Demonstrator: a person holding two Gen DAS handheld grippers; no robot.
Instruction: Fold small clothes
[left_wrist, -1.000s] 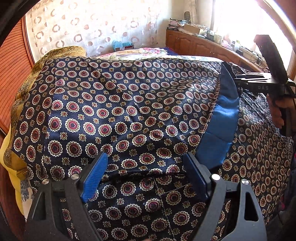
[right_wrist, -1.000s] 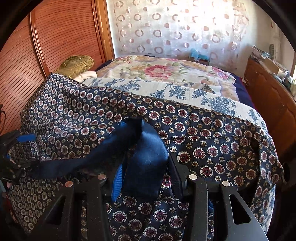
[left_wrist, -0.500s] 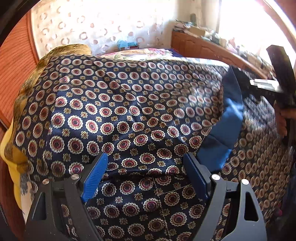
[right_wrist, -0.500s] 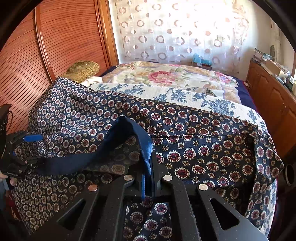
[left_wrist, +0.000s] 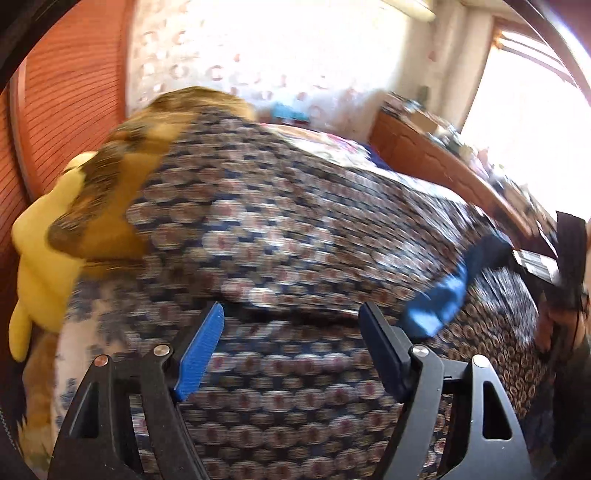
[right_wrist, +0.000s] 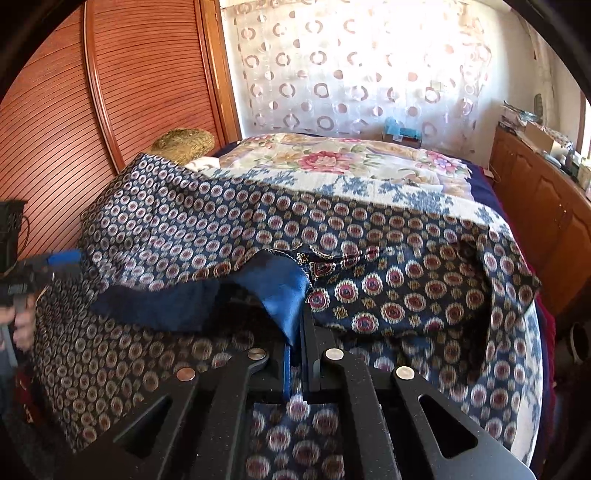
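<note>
Home bedroom: bed (right_wrist: 369, 173), curtain (right_wrist: 351, 74)

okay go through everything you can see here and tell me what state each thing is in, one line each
Patterned garment: spread on the bed, one edge lifted, blue lining showing.
Blue lining: pinched in the right gripper.
Right hand-held gripper: shut on the lining.
Left hand-held gripper: open, over the garment, holding nothing.
Floral bedspread: lying flat.
Curtain: drawn.
</note>
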